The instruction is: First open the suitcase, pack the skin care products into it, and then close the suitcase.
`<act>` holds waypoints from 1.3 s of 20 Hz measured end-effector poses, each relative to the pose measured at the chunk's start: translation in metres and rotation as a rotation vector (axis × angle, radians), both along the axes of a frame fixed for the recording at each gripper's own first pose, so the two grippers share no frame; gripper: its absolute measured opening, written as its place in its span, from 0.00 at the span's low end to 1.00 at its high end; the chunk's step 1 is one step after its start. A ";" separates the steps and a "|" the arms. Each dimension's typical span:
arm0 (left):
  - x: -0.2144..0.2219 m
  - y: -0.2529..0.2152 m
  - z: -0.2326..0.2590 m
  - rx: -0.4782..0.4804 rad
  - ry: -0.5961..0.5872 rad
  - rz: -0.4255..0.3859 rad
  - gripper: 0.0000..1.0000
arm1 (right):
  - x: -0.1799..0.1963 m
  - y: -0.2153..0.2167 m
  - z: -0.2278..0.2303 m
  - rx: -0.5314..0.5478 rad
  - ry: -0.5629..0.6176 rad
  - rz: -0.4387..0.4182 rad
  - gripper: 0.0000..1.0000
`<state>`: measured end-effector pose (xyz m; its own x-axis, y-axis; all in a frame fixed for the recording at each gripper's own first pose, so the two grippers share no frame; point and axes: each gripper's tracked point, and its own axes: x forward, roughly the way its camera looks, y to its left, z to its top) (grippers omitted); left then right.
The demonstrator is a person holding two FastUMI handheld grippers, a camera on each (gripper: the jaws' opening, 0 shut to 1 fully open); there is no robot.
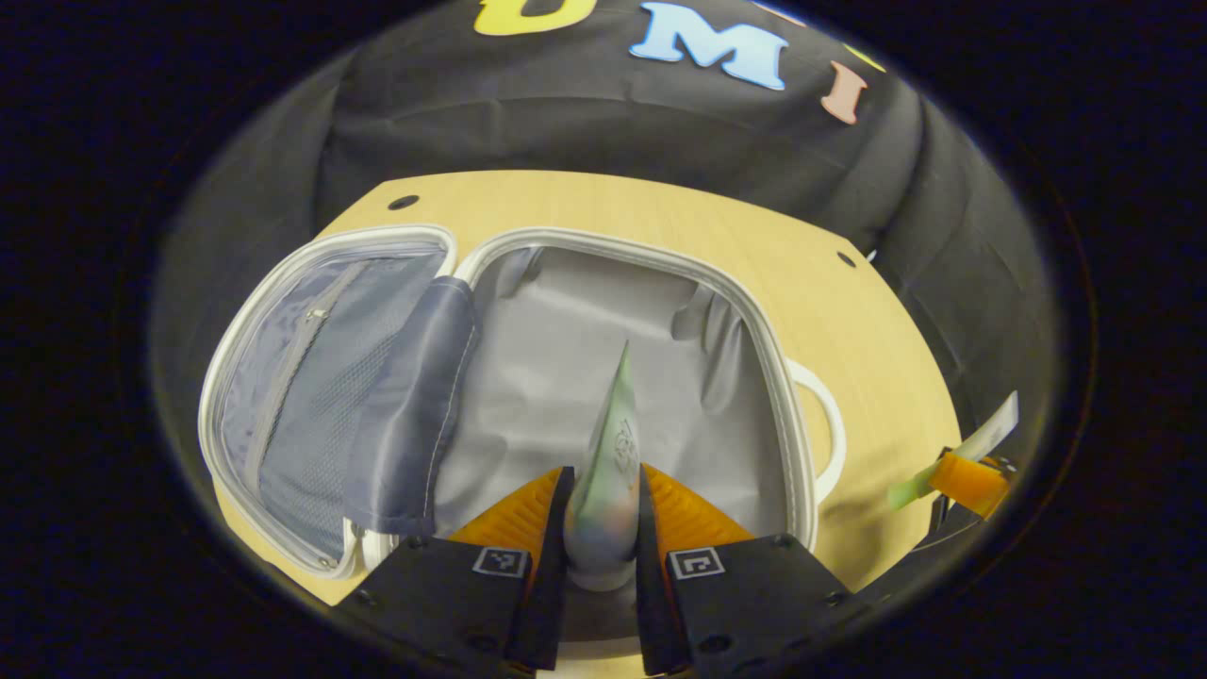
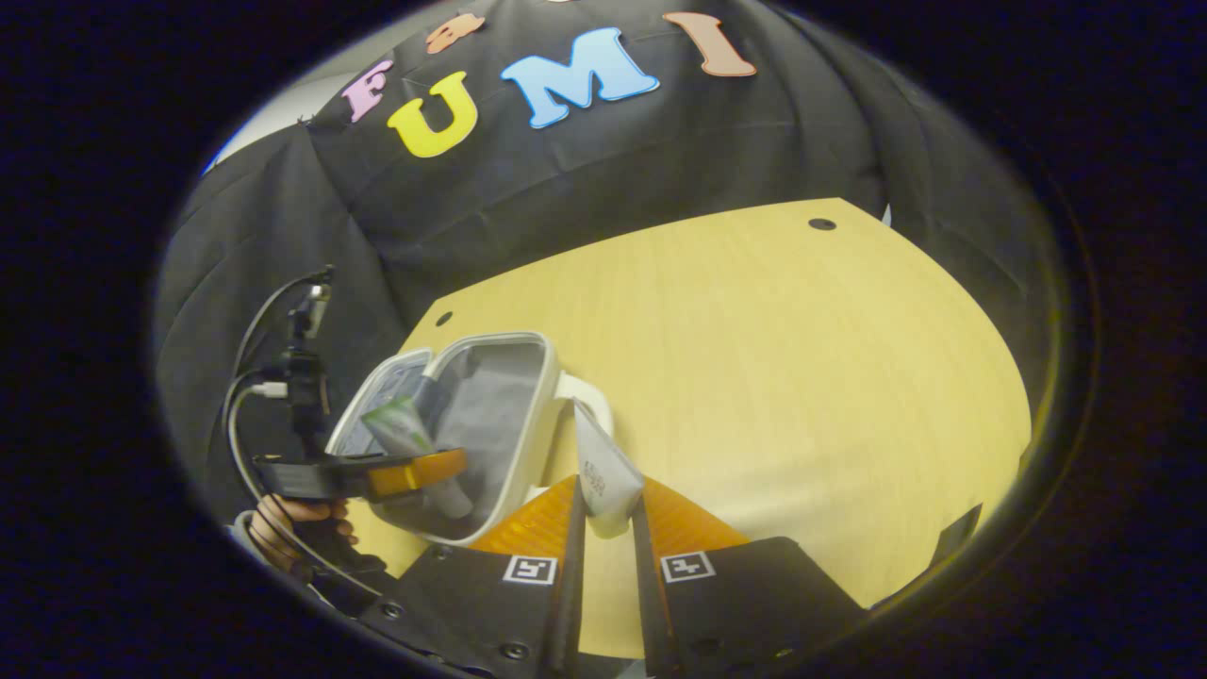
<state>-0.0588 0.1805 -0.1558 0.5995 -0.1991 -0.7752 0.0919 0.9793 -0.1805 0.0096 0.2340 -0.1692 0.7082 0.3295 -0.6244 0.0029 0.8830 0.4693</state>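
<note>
The suitcase (image 1: 528, 377) lies open on the table (image 1: 849, 321), lid to the left. Above its grey right half, the left gripper (image 1: 603, 490) pinches a green tube (image 1: 611, 453). Right of the case, the right gripper (image 2: 608, 505) pinches a white tube (image 2: 599, 467) over bare tabletop.

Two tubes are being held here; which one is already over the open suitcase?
The green-and-white tube in the left gripper, hanging over the suitcase's grey lining. The white tube in the right gripper is over bare table.

tongs (image 2: 606, 528) pinching white tube (image 2: 601, 471), open suitcase (image 2: 490, 415)
</note>
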 end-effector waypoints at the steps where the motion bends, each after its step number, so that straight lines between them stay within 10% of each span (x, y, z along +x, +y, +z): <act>1: 0.005 0.002 0.007 0.008 -0.028 -0.023 0.47 | 0.000 0.016 0.007 0.011 -0.003 0.015 0.25; 2: 0.009 0.004 0.016 0.013 -0.065 -0.030 0.48 | 0.001 0.030 0.011 0.017 -0.005 0.034 0.25; 5: 0.016 0.014 0.056 -0.024 -0.187 -0.010 0.93 | 0.008 0.073 0.017 0.031 -0.002 0.110 0.22; 16: -0.039 0.262 0.124 0.016 -0.370 0.377 0.96 | 0.044 0.154 -0.042 -0.053 0.138 0.299 0.24; 18: -0.043 0.304 0.121 0.013 -0.361 0.448 0.96 | 0.052 0.150 -0.029 -0.052 0.093 0.269 0.29; 21: -0.037 0.358 0.112 -0.026 -0.342 0.541 0.96 | 0.061 0.134 -0.004 -0.089 -0.001 0.201 0.82; 26: -0.004 0.428 0.091 -0.200 -0.306 0.668 0.96 | 0.078 0.063 0.053 -0.253 -0.225 0.002 0.95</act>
<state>-0.0632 0.6085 -0.0649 0.8247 0.1619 -0.5419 -0.4339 0.7957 -0.4226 0.0874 0.2974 -0.1160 0.8369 0.1855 -0.5150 -0.0775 0.9715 0.2240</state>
